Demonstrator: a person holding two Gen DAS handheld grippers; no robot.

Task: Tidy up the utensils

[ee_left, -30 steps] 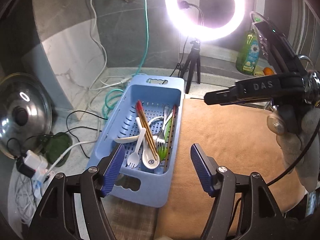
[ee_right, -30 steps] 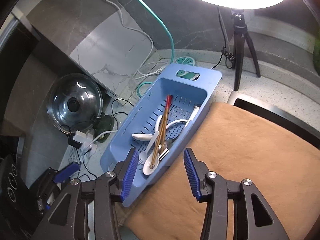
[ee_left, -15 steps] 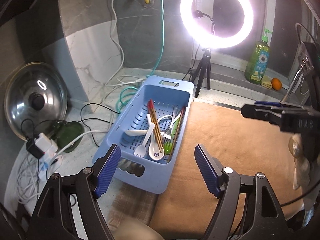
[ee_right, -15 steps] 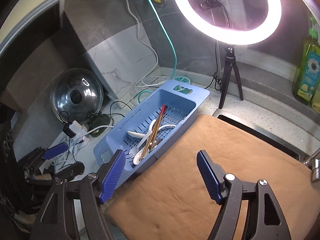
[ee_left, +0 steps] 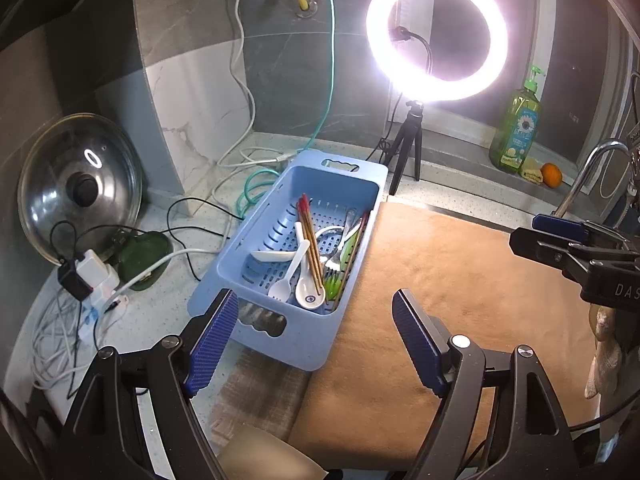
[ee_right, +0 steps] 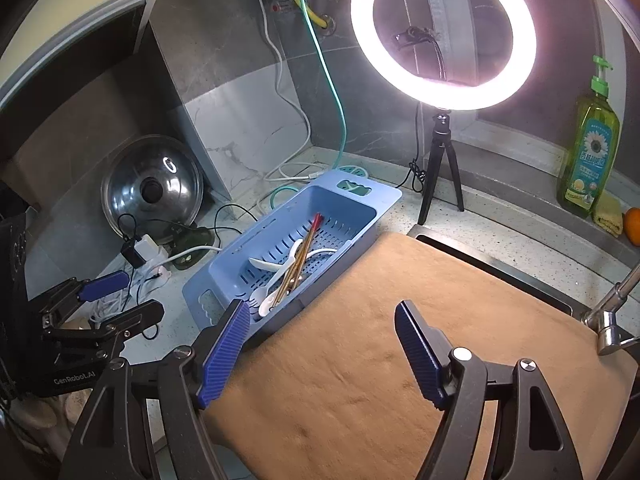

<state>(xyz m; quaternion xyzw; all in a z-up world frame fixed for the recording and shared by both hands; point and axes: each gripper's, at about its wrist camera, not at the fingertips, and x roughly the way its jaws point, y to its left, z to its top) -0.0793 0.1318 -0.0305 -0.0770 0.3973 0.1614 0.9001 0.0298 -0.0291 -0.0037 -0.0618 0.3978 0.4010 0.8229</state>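
Seen from the left wrist: left gripper (ee_left: pixel 314 322) spread wide, jaws just opened further, nothing between them, blue pads hanging over the near end of a blue slotted basket (ee_left: pixel 256 240) and the edge of a tan mat (ee_left: pixel 440 280). Basket on the speckled counter, long side touching the mat's left edge. Inside it, heaped together: red-tipped chopsticks (ee_left: pixel 310 236), a white plastic spoon (ee_left: pixel 290 270), a white ceramic spoon (ee_left: pixel 308 294), a metal fork (ee_left: pixel 340 252), a green plastic fork (ee_left: pixel 332 286). At far right, right gripper (ee_left: pixel 560 236), poking in above the mat, a gloved hand (ee_left: pixel 604 344) below it. Behind: lit ring light (ee_left: pixel 436 36) on a small tripod, green dish soap bottle (ee_left: pixel 516 128), orange (ee_left: pixel 551 175), pot lid (ee_left: pixel 80 188) leaning against the wall, tangle of cables and chargers.

Seen from the right wrist: right gripper (ee_right: pixel 322 346) wide apart too, no longer widening, empty, over the mat (ee_right: pixel 400 360) and the basket's near corner. Basket (ee_right: pixel 248 256) at centre left, chopsticks (ee_right: pixel 302 252) slanting across white spoons (ee_right: pixel 272 266). Left gripper (ee_right: pixel 112 296) low at left edge, beside the basket's near end, over the cables. Faucet (ee_right: pixel 612 304) at right edge, past the mat.
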